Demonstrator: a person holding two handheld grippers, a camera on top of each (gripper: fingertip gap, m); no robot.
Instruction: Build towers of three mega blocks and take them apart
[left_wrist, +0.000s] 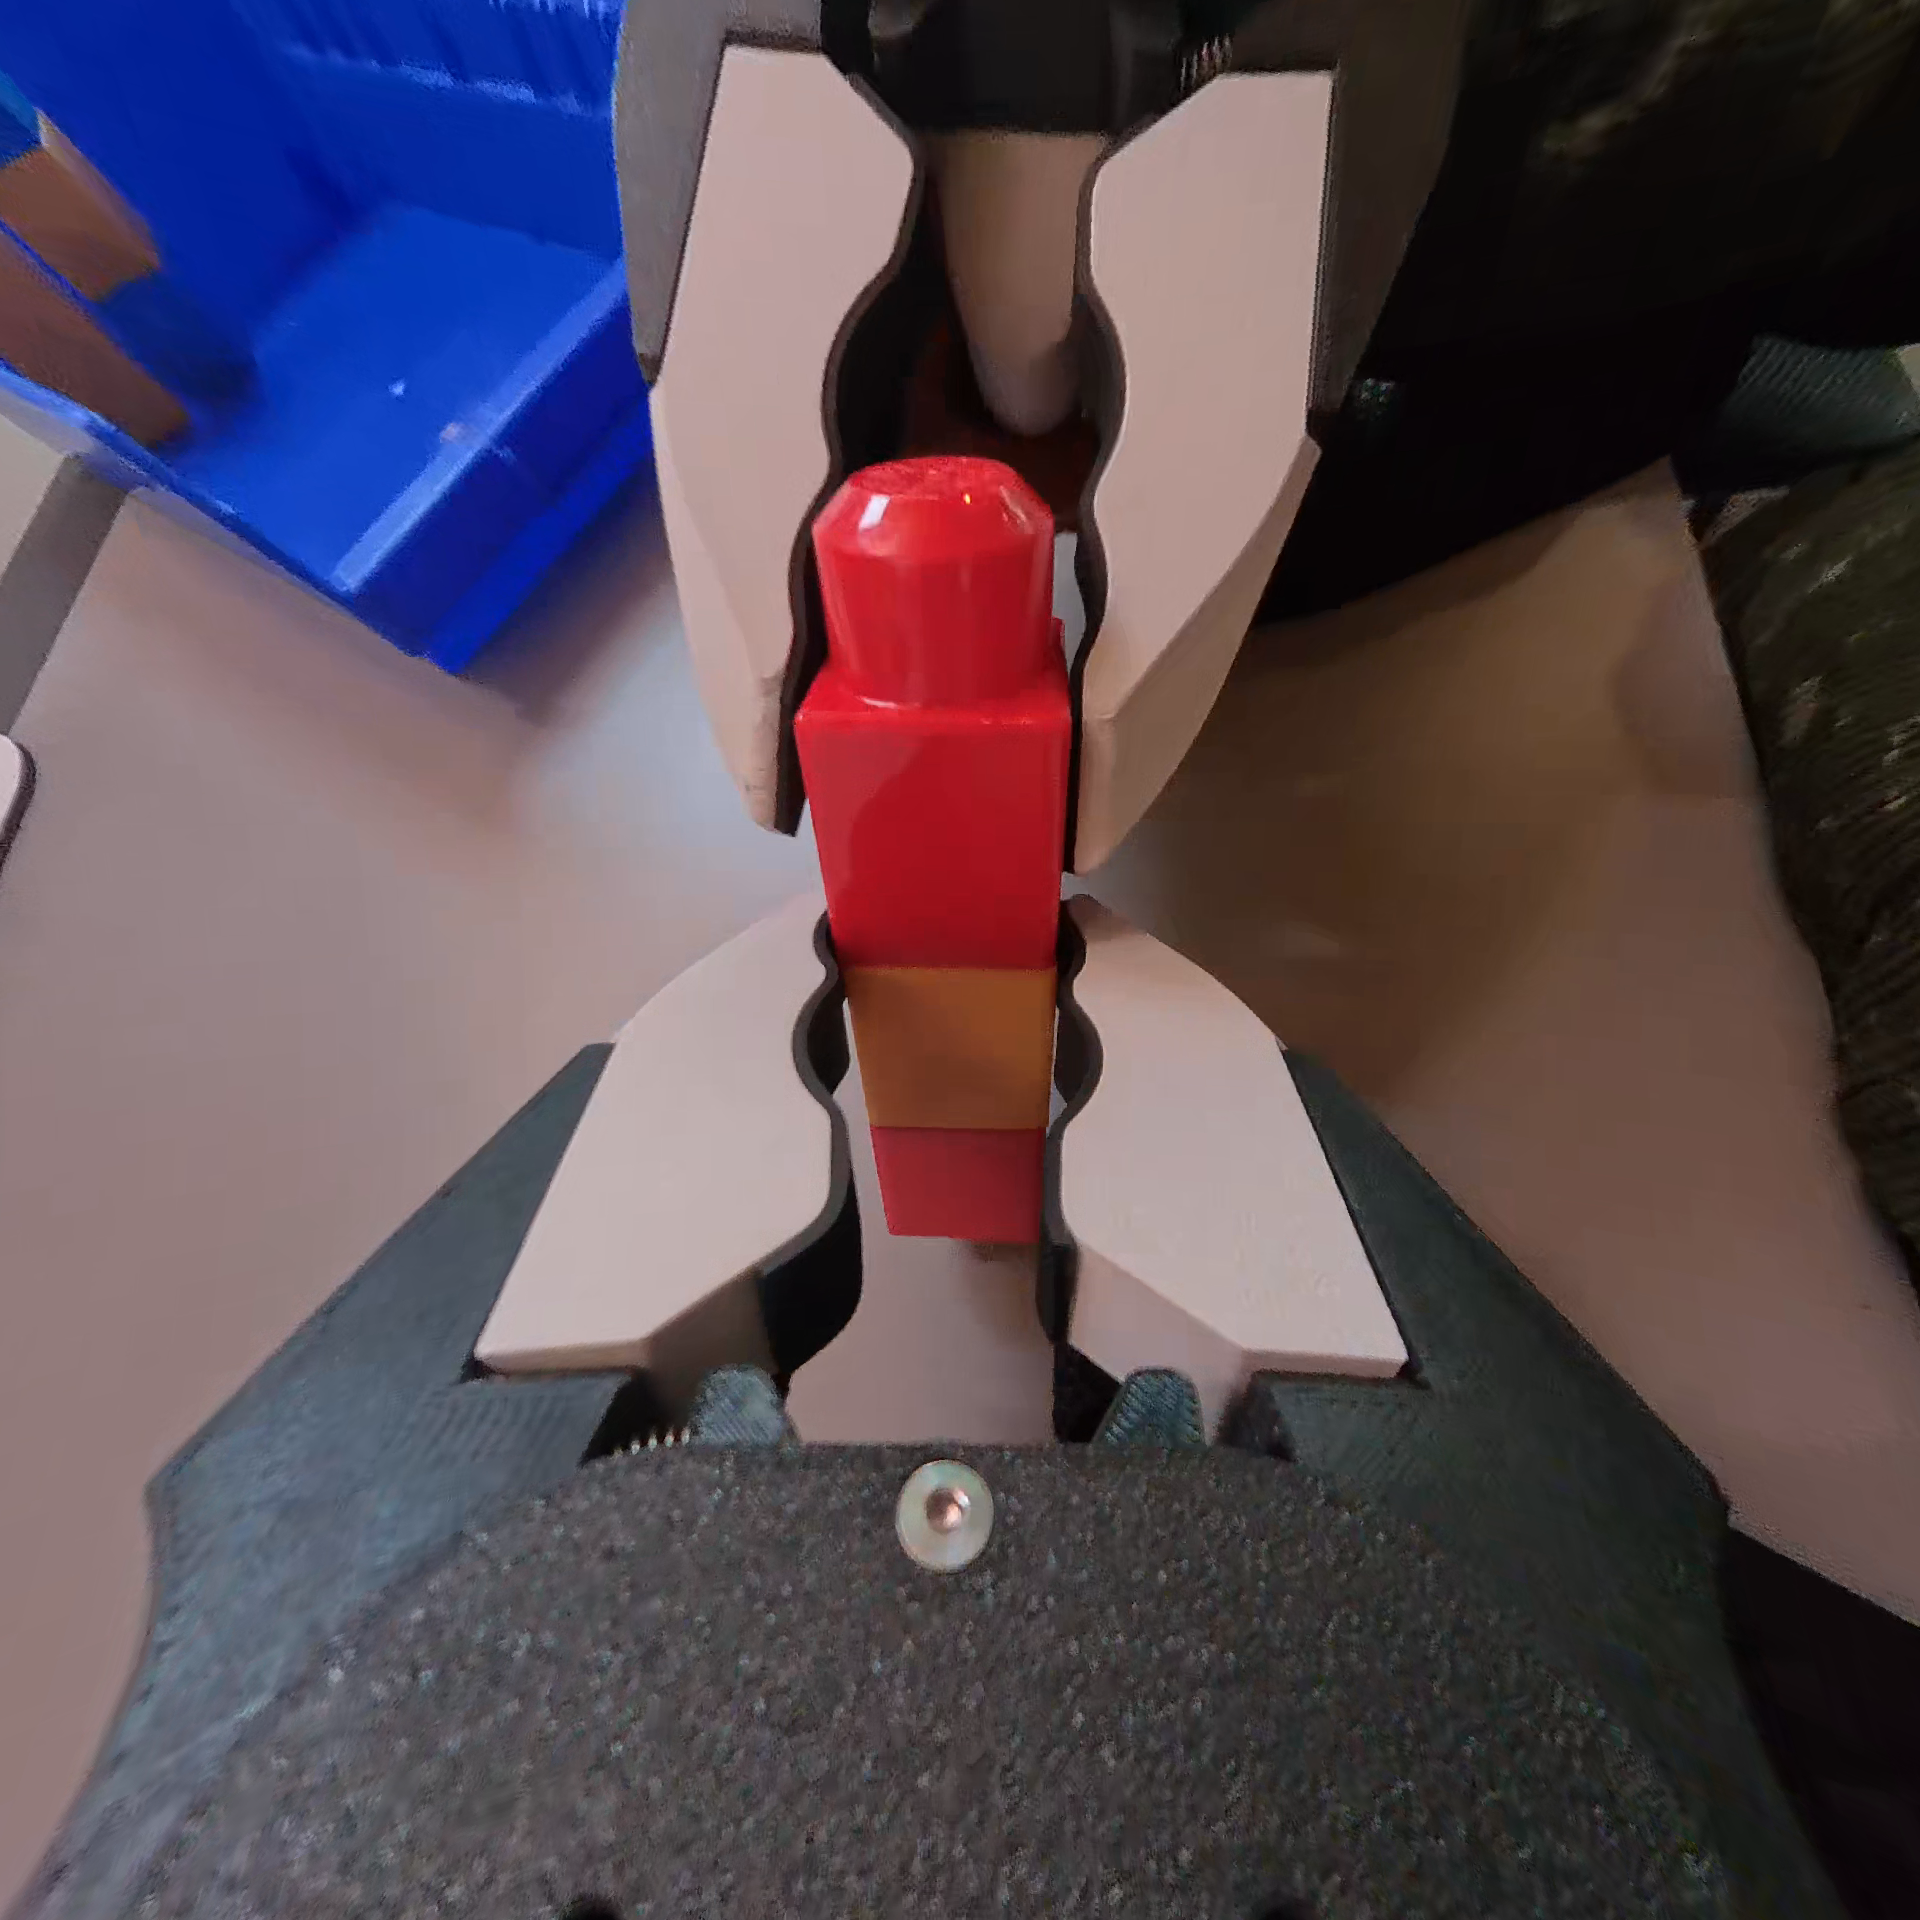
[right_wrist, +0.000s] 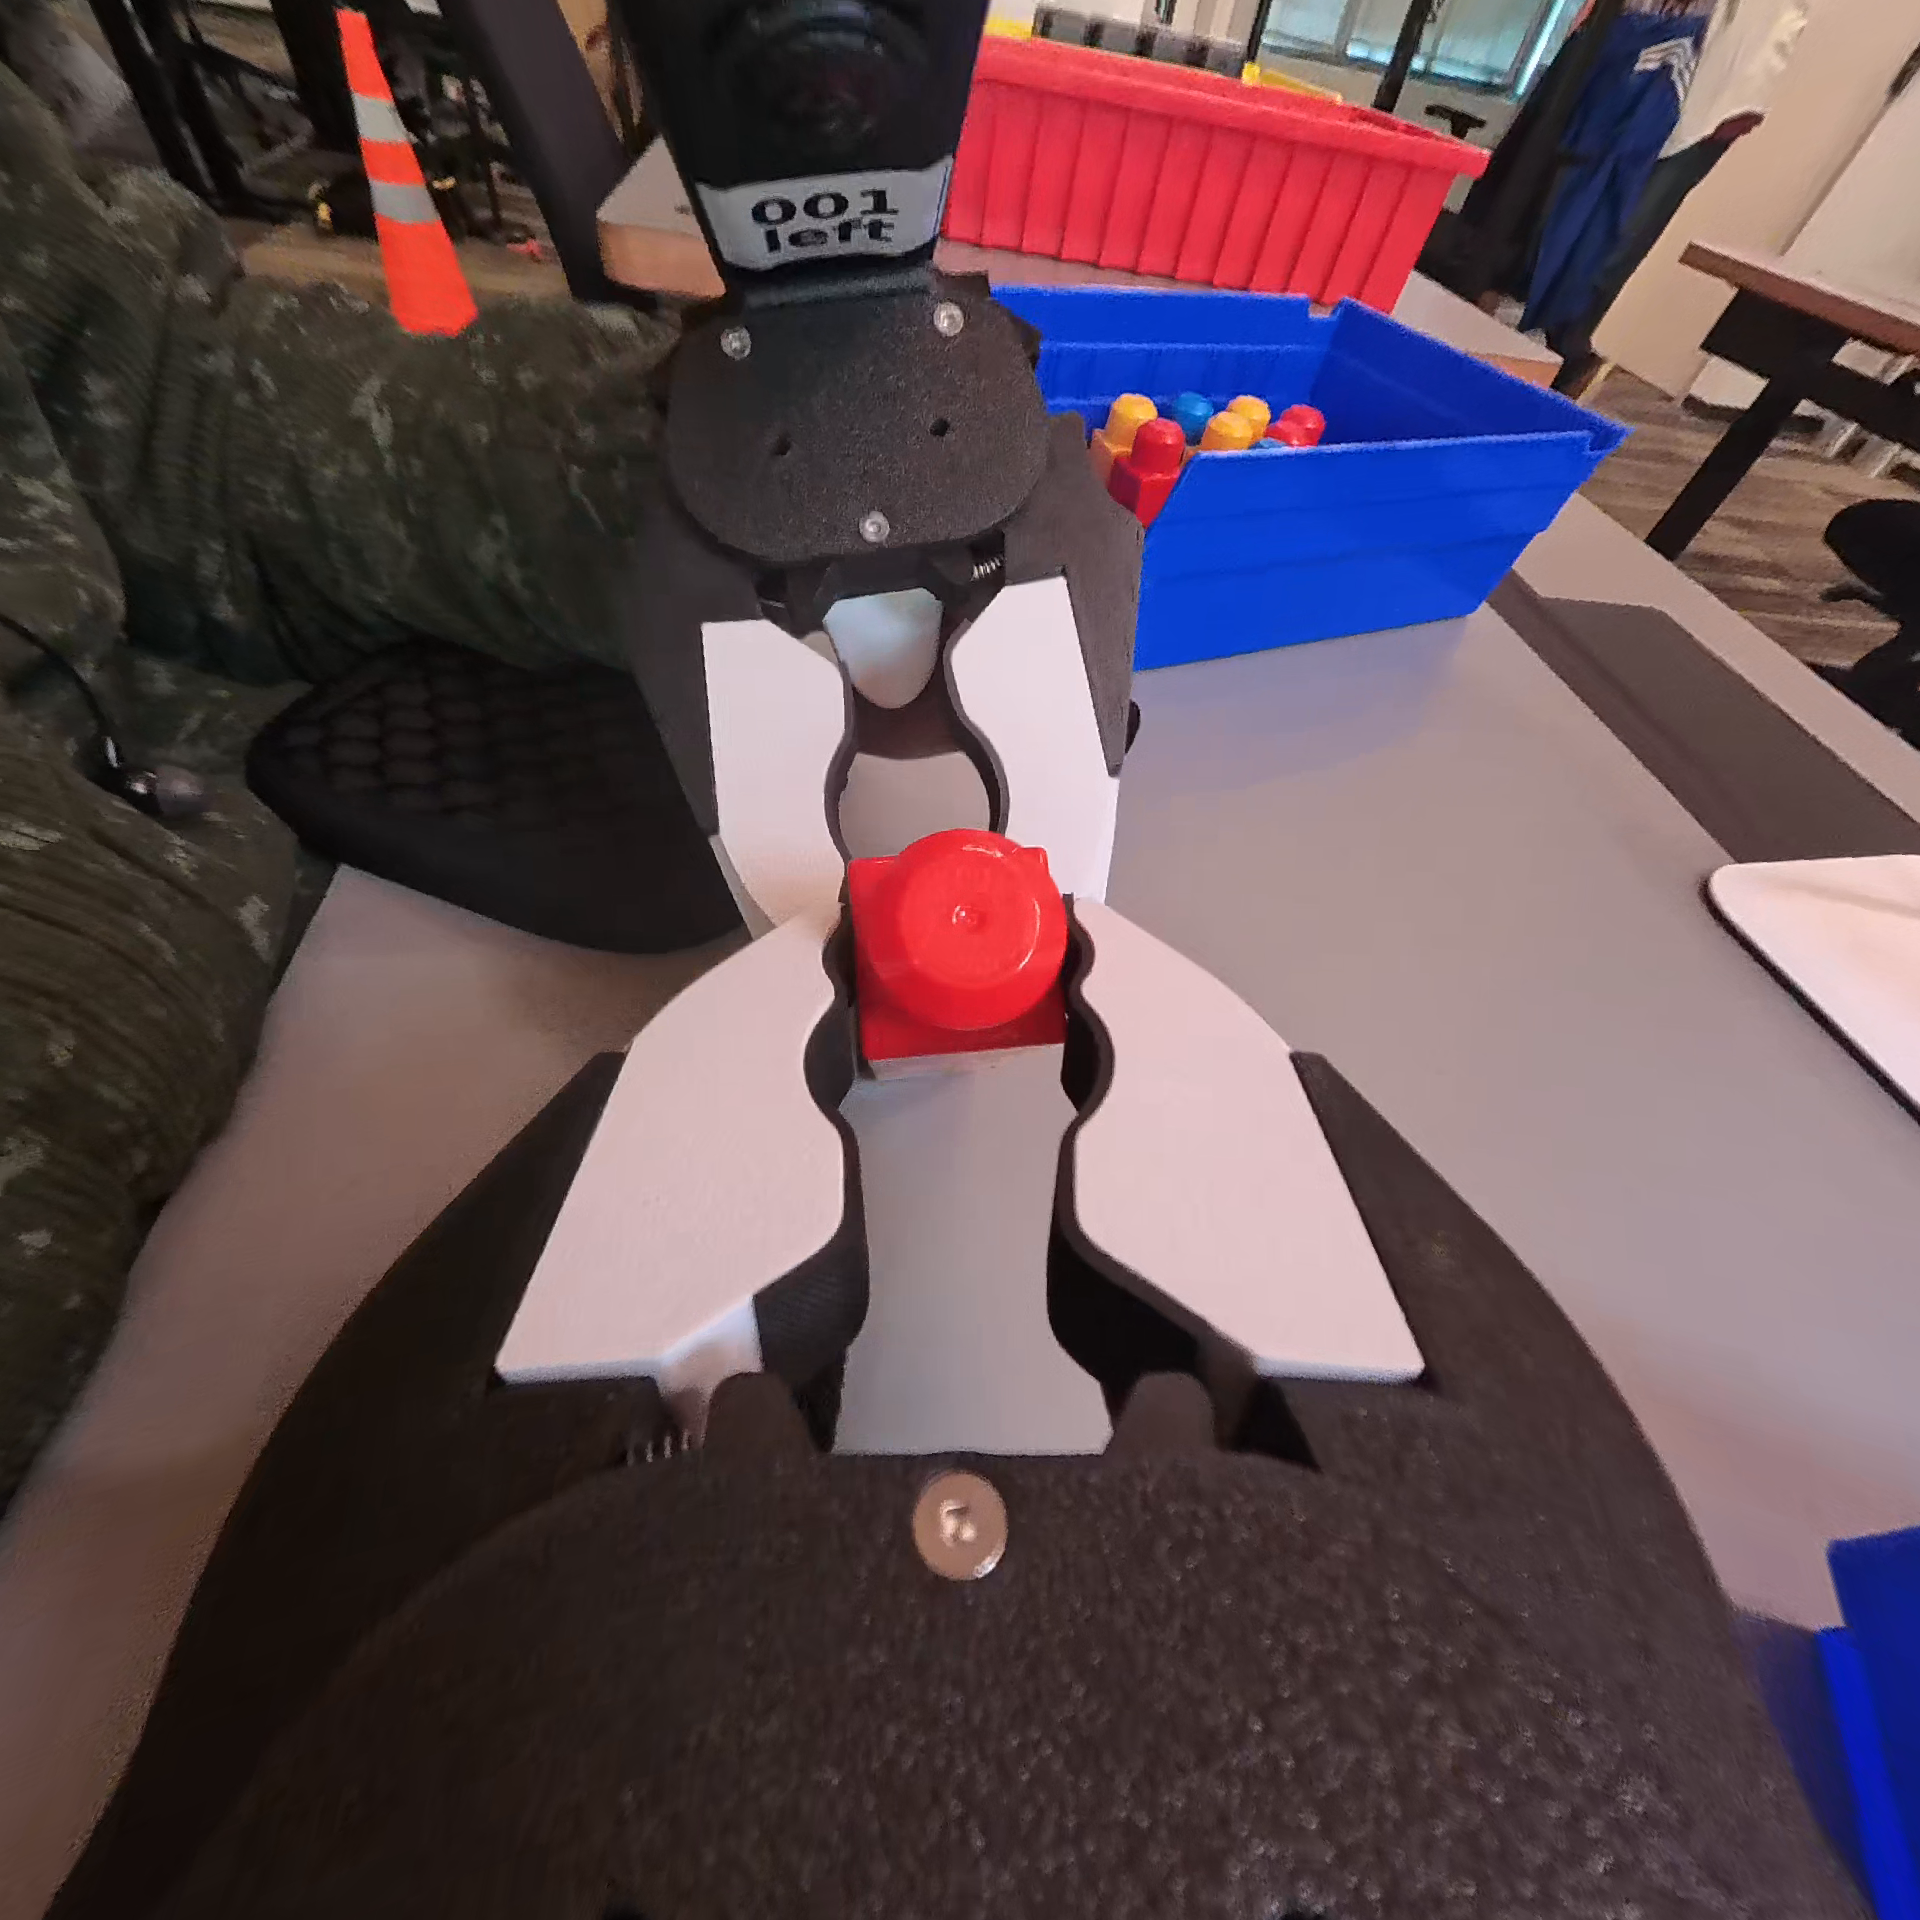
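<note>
Even, fairly bright indoor lighting, warm pinkish cast in left wrist view, cooler grey in right wrist view, small glare spots on red block (left_wrist: 930, 582) stud, soft shadows on table (right_wrist: 1455, 935), strong wide-angle bending at edges, slight blur toward corners.

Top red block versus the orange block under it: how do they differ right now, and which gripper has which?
The top red block is bright red with its round stud exposed; the orange block shows no stud, capped by the red one. The right gripper pinches the red block, while the left gripper clamps the tower around the orange block. Both share the same narrow single-stud width and sit stacked in line.
</note>
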